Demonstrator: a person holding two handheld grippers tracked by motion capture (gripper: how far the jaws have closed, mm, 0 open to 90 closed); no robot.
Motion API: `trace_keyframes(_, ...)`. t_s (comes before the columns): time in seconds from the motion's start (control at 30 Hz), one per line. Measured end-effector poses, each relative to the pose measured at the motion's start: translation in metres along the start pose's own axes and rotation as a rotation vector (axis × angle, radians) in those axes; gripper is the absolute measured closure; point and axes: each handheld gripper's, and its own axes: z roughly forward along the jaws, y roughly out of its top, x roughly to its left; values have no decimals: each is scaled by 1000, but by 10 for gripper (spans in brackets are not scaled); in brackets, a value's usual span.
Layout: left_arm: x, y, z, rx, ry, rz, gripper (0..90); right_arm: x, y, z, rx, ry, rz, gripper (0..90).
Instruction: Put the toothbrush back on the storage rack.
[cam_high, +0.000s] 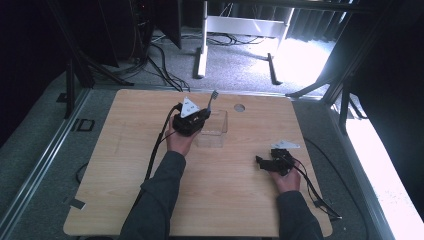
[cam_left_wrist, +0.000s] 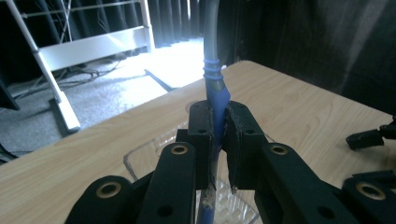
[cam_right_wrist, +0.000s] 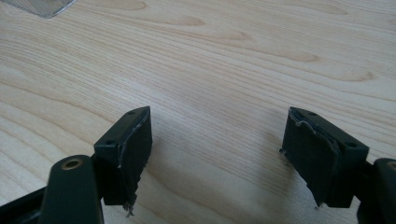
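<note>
Upper centre of the high view: left tool clamps a fork upright over a clear box, seemingly to place it inside. Right tool rests lower right on the worktop, jaws apart, empty.

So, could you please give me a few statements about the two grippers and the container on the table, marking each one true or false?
1. The left gripper is shut on the blue-handled fork. True.
2. The right gripper is holding the fork. False: its jaws stand wide apart with nothing between them, above bare wood.
3. The clear plastic container sits on the wooden table beside the left gripper. True.
4. The fork lies flat on the table. False: it is held up in the left gripper, tines rising above the container.
5. The right gripper is over the container. False: it is well off to the right, near the table's edge.
</note>
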Motion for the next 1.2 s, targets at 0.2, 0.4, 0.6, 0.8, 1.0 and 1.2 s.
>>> trace_keyframes(0.2, -2, -4, 6, 47, -12, 5, 811, 0, 0, 0, 1, 0, -1, 237)
trace_keyframes(0.4, -3, -9, 11, 106, -23, 24, 812, 0, 0, 0, 1, 0, 0, 237)
trace_keyframes(0.6, -3, -12, 13, 139, -45, 14, 766, 0, 0, 0, 2, 0, 0, 237)
trace_keyframes(0.8, -4, -10, 7, 115, -62, 12, 691, 0, 0, 0, 2, 0, 0, 237)
trace_keyframes(1.0, 2, -9, -6, 77, -38, -9, 635, 0, 0, 0, 1, 0, -2, 237)
trace_keyframes(1.2, 18, -11, -25, 33, 4, -84, 591, 0, 0, 0, 0, -1, -2, 237)
